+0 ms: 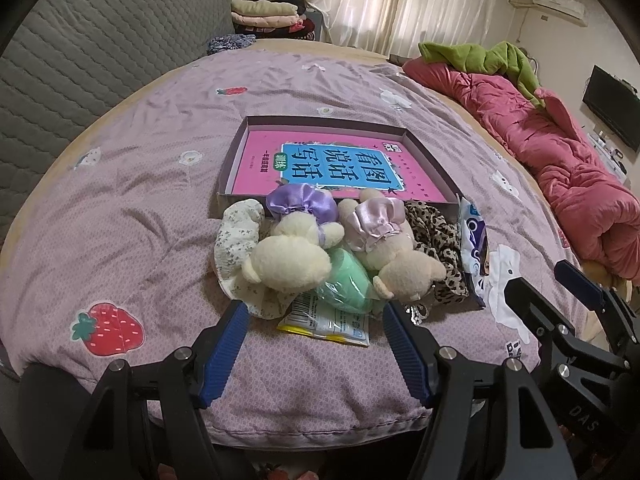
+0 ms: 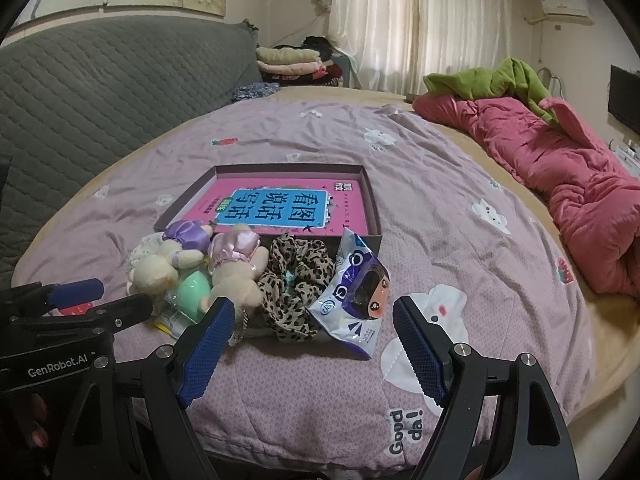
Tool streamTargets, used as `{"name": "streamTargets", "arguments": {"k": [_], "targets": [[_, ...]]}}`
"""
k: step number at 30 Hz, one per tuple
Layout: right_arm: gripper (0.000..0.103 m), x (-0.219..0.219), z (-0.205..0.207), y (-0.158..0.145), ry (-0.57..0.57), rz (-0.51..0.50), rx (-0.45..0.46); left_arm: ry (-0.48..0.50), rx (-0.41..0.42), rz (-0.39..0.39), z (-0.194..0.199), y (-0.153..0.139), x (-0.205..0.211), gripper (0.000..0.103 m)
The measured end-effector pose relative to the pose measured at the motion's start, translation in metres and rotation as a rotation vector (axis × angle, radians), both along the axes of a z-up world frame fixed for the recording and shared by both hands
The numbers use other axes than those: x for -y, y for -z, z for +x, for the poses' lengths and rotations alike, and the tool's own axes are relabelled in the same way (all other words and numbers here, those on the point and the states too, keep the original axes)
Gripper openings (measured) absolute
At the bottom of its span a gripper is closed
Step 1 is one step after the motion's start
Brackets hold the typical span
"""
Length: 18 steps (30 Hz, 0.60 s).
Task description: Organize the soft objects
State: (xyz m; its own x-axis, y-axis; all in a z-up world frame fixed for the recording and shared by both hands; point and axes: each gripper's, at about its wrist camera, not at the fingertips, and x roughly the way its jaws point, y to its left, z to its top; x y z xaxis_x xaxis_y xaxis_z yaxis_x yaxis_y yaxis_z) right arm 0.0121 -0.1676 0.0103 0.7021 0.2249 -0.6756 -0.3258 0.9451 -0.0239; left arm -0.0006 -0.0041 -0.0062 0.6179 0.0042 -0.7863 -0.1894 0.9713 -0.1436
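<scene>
both wrist cameras are looking forward from the bed's (image 1: pixel 168 160) near edge, low and close. both are sharing the toy pile (image 1: pixel 332 256) and box (image 2: pixel 370 200), the right view sitting further right.

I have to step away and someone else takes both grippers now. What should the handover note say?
Left gripper: open, empty, near the two plush bears. Right gripper: open, empty, facing the wipes packet.
Bears, green sponge, floral cloth, leopard scrunchie and packet lie piled on the bedspread in front of the box.
Box holds only a pink book.
Done: nothing yet. Left: probably move the soft things into the box.
</scene>
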Motion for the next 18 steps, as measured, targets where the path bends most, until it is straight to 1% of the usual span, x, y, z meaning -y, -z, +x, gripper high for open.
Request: {"name": "streamTargets", "arguments": {"k": [4, 13, 14, 17, 18], "targets": [[0.082, 0.001, 0.001, 0.001, 0.004, 0.004, -0.006, -0.006, -0.001, -0.001, 0.001, 0.000, -0.002, 0.069], [0.082, 0.002, 0.005, 0.004, 0.006, 0.006, -0.020, -0.009, 0.004, -0.041, 0.005, 0.000, -0.014, 0.069], [0.082, 0.002, 0.006, 0.004, 0.007, 0.006, -0.021, -0.005, 0.002, -0.049, 0.007, 0.001, -0.016, 0.069], [0.082, 0.004, 0.009, 0.007, 0.013, 0.007, -0.034, 0.036, -0.010, -0.124, 0.013, 0.003, -0.023, 0.069], [0.082, 0.005, 0.011, 0.009, 0.016, 0.010, -0.040, 0.041, -0.010, -0.133, 0.015, 0.003, -0.025, 0.069]]}}
